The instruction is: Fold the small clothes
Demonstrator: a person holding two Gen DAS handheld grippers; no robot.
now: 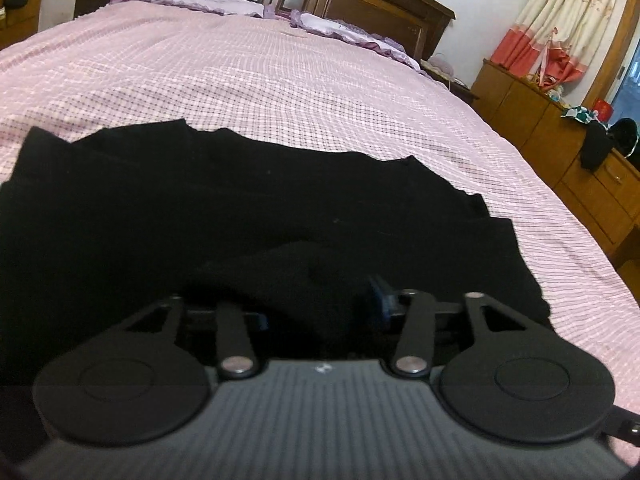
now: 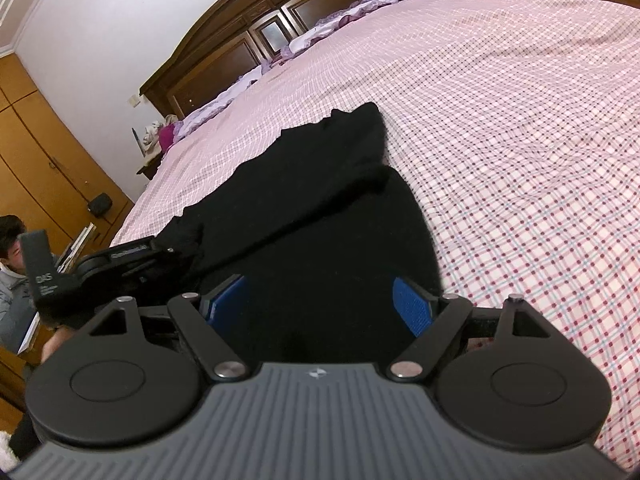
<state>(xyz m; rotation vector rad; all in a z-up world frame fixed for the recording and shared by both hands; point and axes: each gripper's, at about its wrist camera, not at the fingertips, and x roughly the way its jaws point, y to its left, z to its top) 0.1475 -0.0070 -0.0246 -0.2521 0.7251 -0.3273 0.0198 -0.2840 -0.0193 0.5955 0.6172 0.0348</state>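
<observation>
While the black cloth (image 1: 240, 208) lies spread on the pink bed (image 1: 280, 80), the folding looks only partly done, I think. One flap seems laid over the rest, but the shape is not yet small or neat, so more folds are left. The left gripper (image 1: 320, 312) has a bump of the cloth bunched between its jaws, which sit fairly near each other; whether they truly pinch it, I cannot tell. The right gripper (image 2: 320, 304) has its jaws spread wide, with the near edge of the cloth lying between them and not pinched. Past both sets of jaws the cloth stretches away, and its far edge looks wavy. Beyond that edge and out to the right side the bed is bare, so there is lots of room to lift and lay the cloth over.
</observation>
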